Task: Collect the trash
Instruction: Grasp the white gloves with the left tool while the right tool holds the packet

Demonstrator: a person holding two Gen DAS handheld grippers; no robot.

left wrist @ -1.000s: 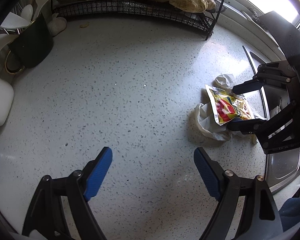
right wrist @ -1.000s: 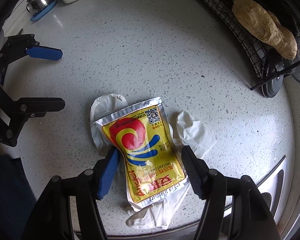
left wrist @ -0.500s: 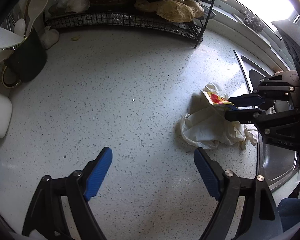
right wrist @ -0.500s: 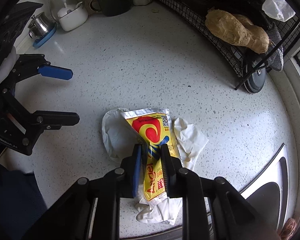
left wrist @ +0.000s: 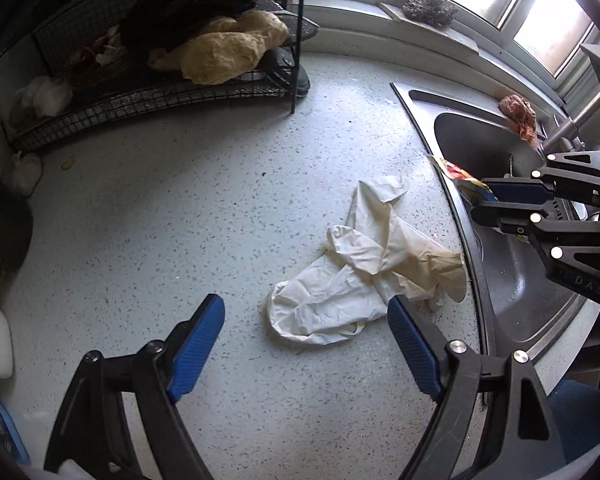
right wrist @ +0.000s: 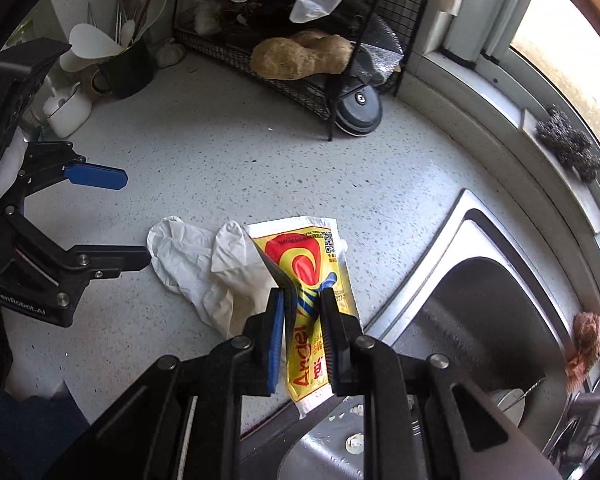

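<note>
Yellow yeast packet (right wrist: pixel 312 280) pinched by right hand-held gripper (right wrist: pixel 300 312) (over sink edge).

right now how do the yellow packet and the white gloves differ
The yellow packet is printed red, yellow and blue; the white gloves are plain.
The packet is clamped in the right gripper near the sink; the gloves lie crumpled on the counter, ungripped.
Both are thin, floppy trash.

Big stretch of speckled desk (left wrist: pixel 172 208) is sitting open in the middle, so plenty of room there. The wire rack (left wrist: pixel 148 92) is blocking the back, the sink (left wrist: pixel 500 216) is cutting off the right, and crumpled white gloves (left wrist: pixel 364 264) are lying just ahead of the left gripper (left wrist: pixel 306 336).
</note>
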